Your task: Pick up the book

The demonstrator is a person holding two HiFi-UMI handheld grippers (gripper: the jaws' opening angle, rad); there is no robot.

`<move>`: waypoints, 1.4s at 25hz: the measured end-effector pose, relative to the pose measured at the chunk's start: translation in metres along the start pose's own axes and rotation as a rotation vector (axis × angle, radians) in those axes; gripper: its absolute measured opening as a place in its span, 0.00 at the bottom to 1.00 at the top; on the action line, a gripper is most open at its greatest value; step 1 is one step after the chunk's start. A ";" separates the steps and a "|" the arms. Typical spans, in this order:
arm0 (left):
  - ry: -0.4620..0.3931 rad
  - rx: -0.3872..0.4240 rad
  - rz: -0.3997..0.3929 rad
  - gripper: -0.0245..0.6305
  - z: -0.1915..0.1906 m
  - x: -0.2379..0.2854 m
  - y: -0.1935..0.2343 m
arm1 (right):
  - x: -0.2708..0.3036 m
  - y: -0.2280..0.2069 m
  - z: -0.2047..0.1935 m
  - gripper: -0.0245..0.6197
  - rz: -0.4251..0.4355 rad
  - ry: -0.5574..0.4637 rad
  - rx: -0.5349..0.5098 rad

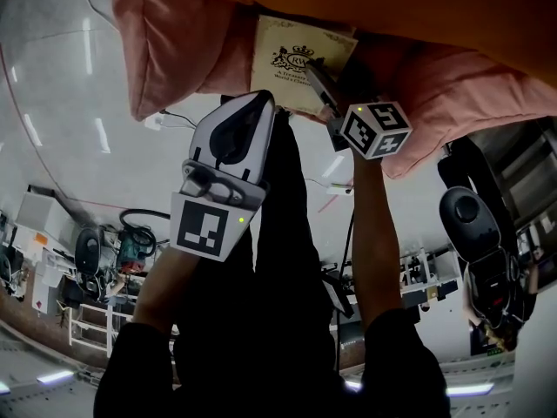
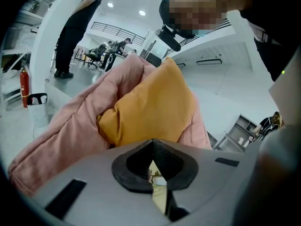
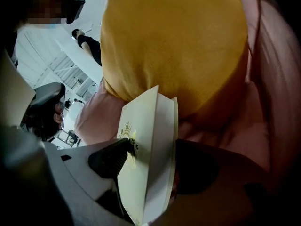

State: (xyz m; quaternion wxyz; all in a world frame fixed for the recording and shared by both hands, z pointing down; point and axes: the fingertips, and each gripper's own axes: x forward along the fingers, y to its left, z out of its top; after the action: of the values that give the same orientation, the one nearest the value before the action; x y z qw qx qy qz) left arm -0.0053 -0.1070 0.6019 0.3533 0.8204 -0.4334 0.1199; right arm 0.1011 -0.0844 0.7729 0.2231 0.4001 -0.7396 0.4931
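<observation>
Against pink bedding (image 1: 174, 50), the book (image 1: 278, 59) is clamped between the jaws of the right gripper (image 1: 313, 70) and should be lifted squarely, while the left gripper (image 1: 259, 101) is closed on nothing.

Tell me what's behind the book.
Behind the book, gripped in the right claw, are an orange pillow and a pink blanket. The book hides where they meet.

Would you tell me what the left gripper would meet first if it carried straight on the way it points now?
Probably the orange cushion, which sits straight beyond the closed claw of the left gripper. The book held by the right gripper lies close beside that line, so depth is uncertain.
</observation>
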 end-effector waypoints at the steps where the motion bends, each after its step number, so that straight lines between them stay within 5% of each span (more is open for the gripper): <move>1: 0.003 0.000 -0.001 0.05 0.000 0.000 0.000 | -0.001 0.001 0.002 0.54 -0.011 -0.001 -0.004; 35: -0.056 0.007 0.036 0.05 -0.012 -0.028 -0.014 | -0.069 0.043 -0.002 0.43 -0.237 -0.119 -0.041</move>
State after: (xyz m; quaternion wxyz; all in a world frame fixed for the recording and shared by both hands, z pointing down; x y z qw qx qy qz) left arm -0.0095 -0.0762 0.5903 0.3358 0.8167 -0.4574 0.1050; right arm 0.1057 -0.0489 0.7001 0.2437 0.5084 -0.7092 0.4233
